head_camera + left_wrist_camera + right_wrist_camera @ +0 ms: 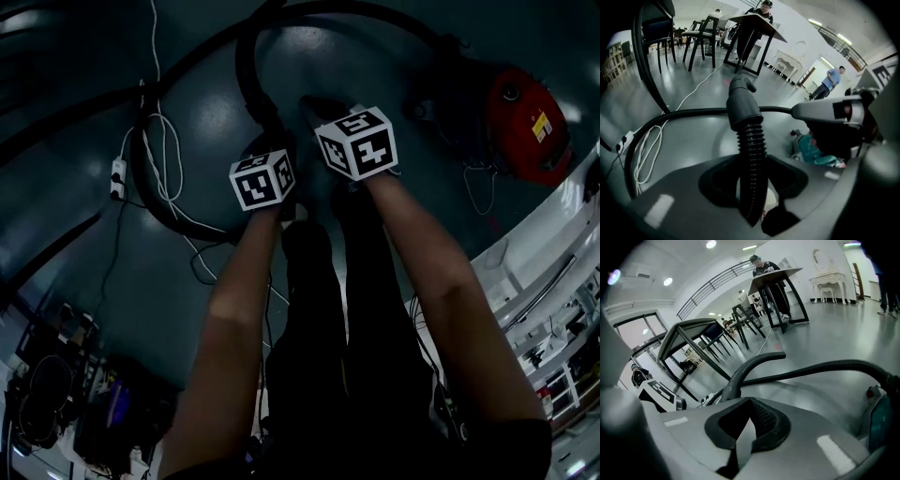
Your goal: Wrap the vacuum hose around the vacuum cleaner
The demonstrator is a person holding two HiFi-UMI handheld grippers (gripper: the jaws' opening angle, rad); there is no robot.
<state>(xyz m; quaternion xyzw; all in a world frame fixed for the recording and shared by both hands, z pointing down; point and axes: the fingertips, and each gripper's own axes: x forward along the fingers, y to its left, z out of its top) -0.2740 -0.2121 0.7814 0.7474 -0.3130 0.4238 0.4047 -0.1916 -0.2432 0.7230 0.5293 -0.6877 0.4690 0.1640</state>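
**A:** Black ribbed hose: the left claw is pinching it just below the smooth cuff, while the right claw is sitting pressed together, empty.

**B:** It's looping springily across the glossy floor to the red vacuum cleaner, well apart. I'd be feeding slack gradually, avoiding kinks.

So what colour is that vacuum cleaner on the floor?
Red. The vacuum cleaner shows best in the head view, at the upper right.

Hose black, ribbed; vacuum cleaner red, yellow label; floor seemingly grey-teal.
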